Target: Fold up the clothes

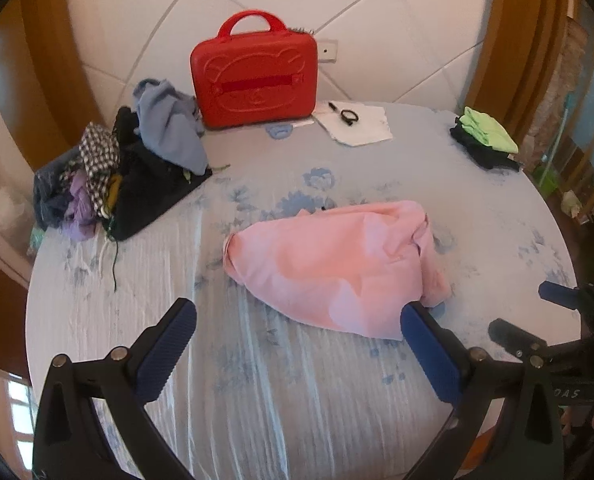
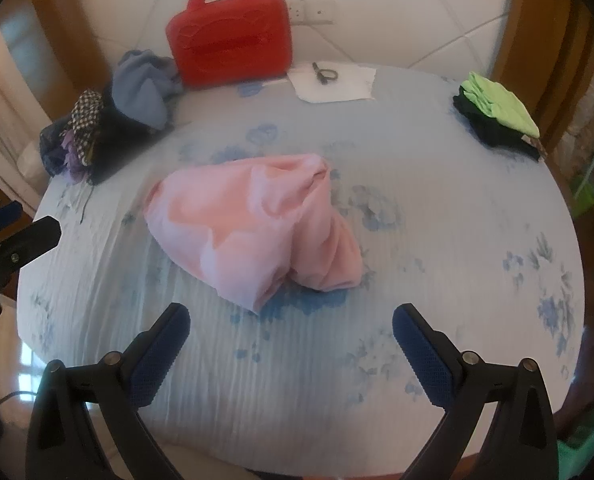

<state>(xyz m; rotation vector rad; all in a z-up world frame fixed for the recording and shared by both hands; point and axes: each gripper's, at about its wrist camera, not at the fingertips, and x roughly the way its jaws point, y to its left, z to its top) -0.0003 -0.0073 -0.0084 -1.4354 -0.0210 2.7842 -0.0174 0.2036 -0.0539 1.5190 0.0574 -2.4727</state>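
A crumpled pink garment lies in the middle of the blue floral bed sheet. My left gripper hovers open just in front of it, its right fingertip at the cloth's near edge. In the right wrist view my right gripper is open too, a little short of the garment's near corner, nothing between its fingers. The right gripper also shows at the right edge of the left wrist view, and the left gripper at the left edge of the right one.
A heap of unfolded clothes sits at the back left. A red case stands against the headboard, with white paper and a small black item beside it. Folded green and black clothes are stacked at the back right.
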